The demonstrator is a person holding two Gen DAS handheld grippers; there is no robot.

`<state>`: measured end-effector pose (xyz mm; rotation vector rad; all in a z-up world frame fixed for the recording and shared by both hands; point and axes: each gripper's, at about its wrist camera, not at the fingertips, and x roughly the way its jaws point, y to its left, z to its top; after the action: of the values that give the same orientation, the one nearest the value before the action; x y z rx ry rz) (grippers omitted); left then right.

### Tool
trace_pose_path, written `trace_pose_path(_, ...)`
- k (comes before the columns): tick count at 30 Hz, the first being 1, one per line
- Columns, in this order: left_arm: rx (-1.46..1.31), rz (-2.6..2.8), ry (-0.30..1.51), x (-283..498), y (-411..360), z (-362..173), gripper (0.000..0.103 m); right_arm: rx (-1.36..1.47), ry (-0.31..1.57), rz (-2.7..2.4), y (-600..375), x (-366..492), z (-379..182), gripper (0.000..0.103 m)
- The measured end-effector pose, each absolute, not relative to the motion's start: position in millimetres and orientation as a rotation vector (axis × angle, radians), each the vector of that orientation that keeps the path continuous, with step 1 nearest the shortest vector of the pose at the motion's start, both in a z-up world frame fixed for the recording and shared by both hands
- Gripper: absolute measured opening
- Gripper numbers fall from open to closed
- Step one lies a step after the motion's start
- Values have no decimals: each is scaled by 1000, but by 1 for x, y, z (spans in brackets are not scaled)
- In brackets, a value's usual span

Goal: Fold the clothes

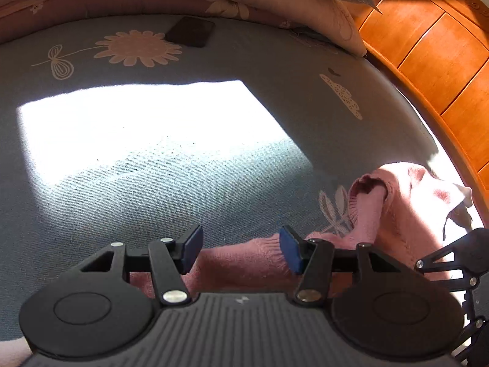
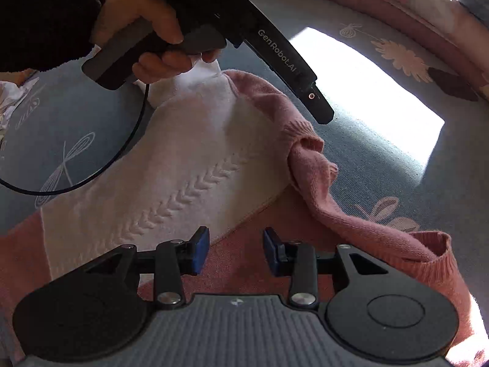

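The pink knitted sweater (image 2: 189,165) lies spread on the blue flower-printed bed sheet (image 1: 159,183). Left gripper (image 1: 241,252) and right gripper (image 2: 236,250) hover released above it. Pinch one fabric layer squarely at the edge, judged best before folding.

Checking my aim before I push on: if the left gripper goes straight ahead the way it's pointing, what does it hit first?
Probably the pink sweater: its knit lies between the open left gripper fingers, though depth is unclear.

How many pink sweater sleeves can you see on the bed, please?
1: the sleeve trails from the sweater's shoulder toward the right gripper, cuff nearest it. A second may be hidden.
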<state>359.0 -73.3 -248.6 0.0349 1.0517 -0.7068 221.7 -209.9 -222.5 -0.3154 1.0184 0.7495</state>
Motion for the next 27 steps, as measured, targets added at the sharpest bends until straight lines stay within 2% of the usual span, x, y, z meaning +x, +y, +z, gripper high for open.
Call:
trace_pose_path(3,71,-726,1038,341,-70,-248,55,-271,973,720,-220,233,-207,43)
trace_pose_path(6,89,-742,1026,325,-66,-246,55,-97,934,646,-246,275,-190,43)
trace_pose_path(9,114,-745,1010,312,-64,-247,56,102,981,625,-272,323,-197,44)
trace_pose_path(12,101,-735,998,310,-62,-248,56,268,1084,649,-278,360,-230,44)
trace_pose_path(17,28,-712,976,304,-50,-244,56,259,1211,736,-249,365,-266,44)
trace_pose_path(20,14,-700,968,293,-40,-241,56,259,1213,749,-244,359,-266,43)
trace_pose_path(21,13,-694,970,289,-36,-240,56,241,1196,750,-243,357,-261,37)
trace_pose_path(22,10,-690,973,285,-33,-238,56,204,1165,752,-241,356,-255,18)
trace_pose_path(23,7,-685,976,282,-31,-237,56,165,1132,753,-238,355,-248,12)
trace_pose_path(27,-22,-696,969,275,-31,-232,56,-20,982,689,-225,363,-221,8)
